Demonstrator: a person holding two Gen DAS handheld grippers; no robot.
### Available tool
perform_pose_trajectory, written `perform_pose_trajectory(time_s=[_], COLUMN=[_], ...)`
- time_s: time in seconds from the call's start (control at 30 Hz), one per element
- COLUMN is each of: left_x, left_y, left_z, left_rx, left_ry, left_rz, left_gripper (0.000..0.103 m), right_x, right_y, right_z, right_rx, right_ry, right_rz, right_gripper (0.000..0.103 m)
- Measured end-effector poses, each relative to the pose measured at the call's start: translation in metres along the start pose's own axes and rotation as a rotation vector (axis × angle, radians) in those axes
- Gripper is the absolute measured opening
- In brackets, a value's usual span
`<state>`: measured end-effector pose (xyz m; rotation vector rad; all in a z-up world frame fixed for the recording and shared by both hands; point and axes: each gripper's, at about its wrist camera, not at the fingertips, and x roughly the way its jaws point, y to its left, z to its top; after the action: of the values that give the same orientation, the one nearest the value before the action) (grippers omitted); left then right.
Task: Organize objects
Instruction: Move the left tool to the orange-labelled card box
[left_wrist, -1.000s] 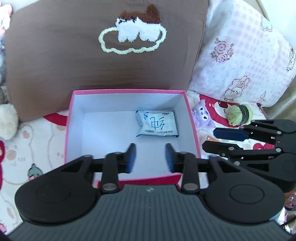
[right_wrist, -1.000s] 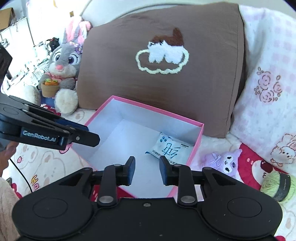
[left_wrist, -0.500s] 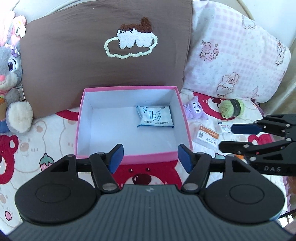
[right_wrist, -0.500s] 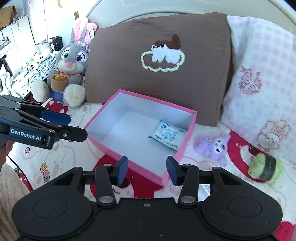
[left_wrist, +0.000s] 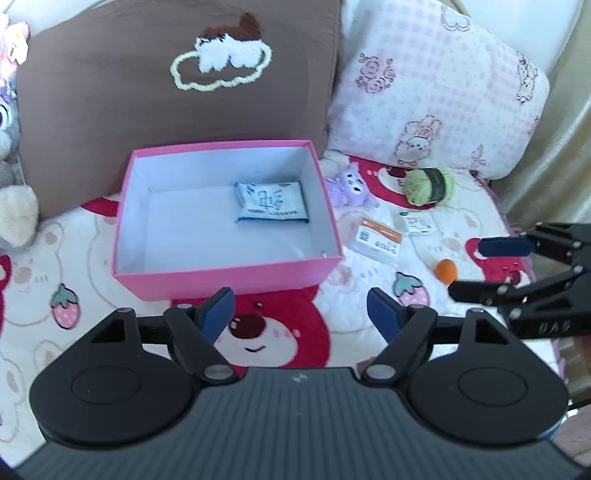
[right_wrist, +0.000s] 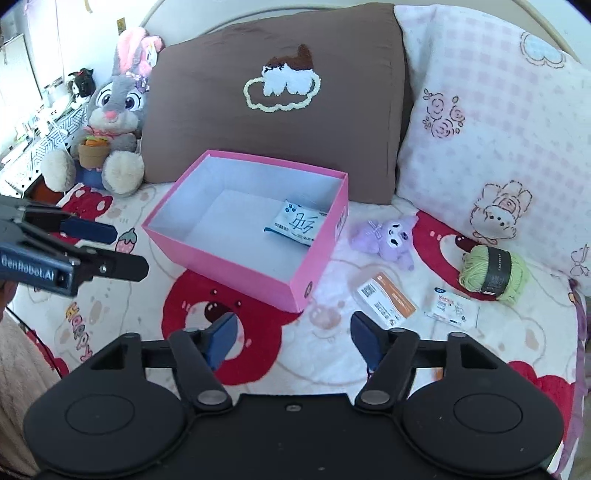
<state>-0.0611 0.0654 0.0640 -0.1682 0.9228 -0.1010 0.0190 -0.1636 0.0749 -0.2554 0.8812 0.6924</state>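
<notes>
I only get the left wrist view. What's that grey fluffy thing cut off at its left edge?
Observer: A bunny plush with pink ears, sitting beside the brown pillow.
Operator: Is it holding anything?
Observer: A small pot of toy carrots sits between its paws.
Operator: Anything on the outside of the box?
Observer: Yes, a white label on its right outer wall.

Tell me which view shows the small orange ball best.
The left wrist view: the orange ball lies in plain sight on the bedspread, right of the pink box. In the right wrist view only an orange sliver peeks out behind that gripper's own linkage, probably the same ball.
</notes>
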Motion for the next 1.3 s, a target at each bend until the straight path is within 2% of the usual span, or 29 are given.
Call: perform_pose_trajectory(time_s=[0.03, 0.07, 0.23, 0.37, 0.53, 0.63, 0.8, 0.93, 1.13, 1.3], left_x=[0.001, 0.001, 0.010, 0.021, 0.033, 0.041, 0.067, 0.087, 0.118, 0.165], left_y=[0.000, -0.001, -0.006, -0.016, -0.029, -0.040, -0.052, -0.068, -0.104, -0.118], left_z=[-0.001, -0.001, -0.006, -0.010, -0.003, 0.001, 0.012, 0.034, 0.065, 0.084], left_rx=[-0.013, -0.021, -0.028, -0.003, 0.006, 0.023, 0.001, 0.003, 0.132, 0.185], left_ry=[0.001, 0.000, -0.012, -0.020, -0.059, -0.072, -0.039, -0.018, -0.002, 0.091], left_rz=[-0.014, -0.023, -0.036, -0.082, -0.127, -0.127, -0.219, -0.272, -0.220, -0.200], left_gripper=[0.084, 0.085, 0.093, 0.096, 0.096, 0.096, 0.095, 0.094, 0.093, 0.090], right_x=[0.000, 0.001, -0.003, -0.001, 0.006, 0.011, 0.015, 0.019, 0.035, 0.053], right_y=[0.000, -0.001, -0.009, -0.017, -0.019, -0.021, -0.022, -0.029, -0.050, -0.074], right_z=[-0.004, -0.007, -0.020, -0.028, -0.035, -0.036, -0.032, -0.029, -0.025, -0.028], right_rx=[-0.011, -0.014, -0.002, 0.031, 0.010, 0.009, -0.042, -0.064, -0.055, -0.005], right_ry=[0.000, -0.001, -0.031, -0.043, -0.077, -0.087, -0.115, -0.143, -0.151, -0.155], right_rz=[-0.012, -0.036, -0.076, -0.072, -0.079, -0.067, -0.062, -0.055, -0.037, -0.018], right_gripper=[0.084, 0.085, 0.085, 0.085, 0.085, 0.085, 0.085, 0.085, 0.085, 0.085])
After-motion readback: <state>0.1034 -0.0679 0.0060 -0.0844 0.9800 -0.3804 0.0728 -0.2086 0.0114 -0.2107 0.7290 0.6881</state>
